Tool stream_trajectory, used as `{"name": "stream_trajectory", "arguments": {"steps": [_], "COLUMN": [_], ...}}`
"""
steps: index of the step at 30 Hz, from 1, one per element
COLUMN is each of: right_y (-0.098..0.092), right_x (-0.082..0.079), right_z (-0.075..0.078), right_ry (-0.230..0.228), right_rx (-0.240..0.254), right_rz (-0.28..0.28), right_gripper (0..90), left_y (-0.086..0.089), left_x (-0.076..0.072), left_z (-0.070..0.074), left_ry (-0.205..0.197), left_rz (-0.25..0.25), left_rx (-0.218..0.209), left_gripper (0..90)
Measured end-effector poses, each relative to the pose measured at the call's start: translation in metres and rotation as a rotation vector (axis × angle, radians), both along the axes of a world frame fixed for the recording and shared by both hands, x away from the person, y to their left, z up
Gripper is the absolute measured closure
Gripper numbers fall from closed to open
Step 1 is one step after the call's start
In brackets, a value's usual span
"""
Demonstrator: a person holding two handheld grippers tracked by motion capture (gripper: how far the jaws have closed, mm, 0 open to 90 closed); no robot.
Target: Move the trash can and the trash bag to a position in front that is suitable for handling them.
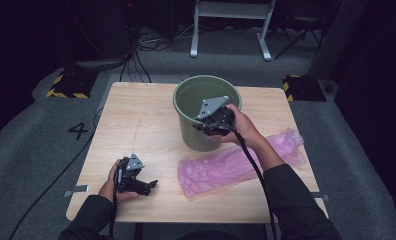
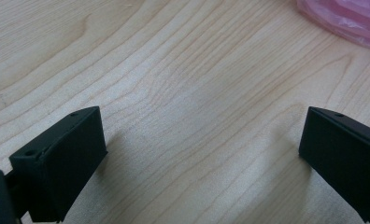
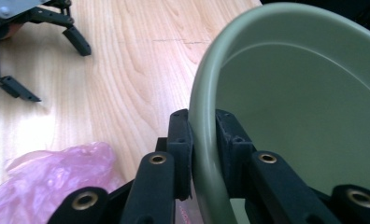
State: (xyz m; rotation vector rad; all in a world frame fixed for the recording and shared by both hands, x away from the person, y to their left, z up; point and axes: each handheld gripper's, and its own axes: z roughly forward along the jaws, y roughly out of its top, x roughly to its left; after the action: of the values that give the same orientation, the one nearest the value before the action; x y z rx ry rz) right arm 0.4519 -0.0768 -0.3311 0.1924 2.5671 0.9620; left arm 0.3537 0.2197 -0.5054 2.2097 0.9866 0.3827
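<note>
An olive-green bucket (image 1: 198, 137) stands upright at the back middle of the wooden table (image 1: 136, 115). My right gripper (image 1: 212, 125) is shut on its near right rim, one jaw outside the wall and one inside, as the right gripper view shows, with the right gripper (image 3: 202, 135) pinching the bucket (image 3: 304, 93). A crumpled pink plastic bag (image 1: 236, 165) lies flat on the table to the front right of the bucket. My left gripper (image 1: 147, 186) rests at the front left, open and holding nothing, its jaws (image 2: 202, 154) wide apart over bare wood.
The pink bag (image 2: 346, 18) shows at the top right of the left gripper view, and the bag (image 3: 47, 182) lies below the bucket in the right gripper view. Cables, yellow-black floor blocks (image 1: 68, 85) and a white frame (image 1: 231, 30) lie beyond the table.
</note>
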Motion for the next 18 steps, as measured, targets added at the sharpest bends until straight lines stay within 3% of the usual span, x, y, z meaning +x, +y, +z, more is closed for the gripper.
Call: {"name": "stream_trajectory", "arguments": {"steps": [10, 11, 12, 13, 14, 15, 17, 18], "right_y": [-0.011, -0.013, -0.02, -0.02, -0.022, -0.03, -0.034, -0.044], "right_x": [-0.024, -0.027, -0.03, -0.03, -0.032, -0.038, -0.041, -0.046], "right_z": [0.002, 0.002, 0.004, 0.004, 0.004, 0.005, 0.006, 0.006], "right_ry": [0.001, -0.003, -0.002, -0.002, -0.007, -0.027, -0.036, -0.053], "right_rx": [-0.027, -0.019, 0.017, 0.017, 0.029, 0.059, 0.067, 0.098], "right_rz": [0.044, 0.038, 0.027, 0.027, 0.02, -0.015, -0.021, -0.035], "right_gripper": [78.3, 73.0, 57.9, 57.9, 50.4, 36.2, 35.2, 31.3], "left_y": [0.0, 0.0, 0.0, 0.0, 0.0, 0.0, 0.0, 0.0], "left_x": [0.0, 0.0, 0.0, 0.0, 0.0, 0.0, 0.0, 0.0], "left_z": [0.0, 0.0, 0.0, 0.0, 0.0, 0.0, 0.0, 0.0], "left_ry": [0.0, 0.0, 0.0, 0.0, 0.0, 0.0, 0.0, 0.0], "left_rz": [0.003, 0.003, 0.003, 0.003, 0.003, 0.003, 0.003, 0.003], "left_rx": [0.001, 0.001, 0.0, 0.0, 0.0, 0.001, 0.001, 0.001], "left_gripper": [0.5, 0.5, 0.5, 0.5, 0.5, 0.5, 0.5, 0.5]}}
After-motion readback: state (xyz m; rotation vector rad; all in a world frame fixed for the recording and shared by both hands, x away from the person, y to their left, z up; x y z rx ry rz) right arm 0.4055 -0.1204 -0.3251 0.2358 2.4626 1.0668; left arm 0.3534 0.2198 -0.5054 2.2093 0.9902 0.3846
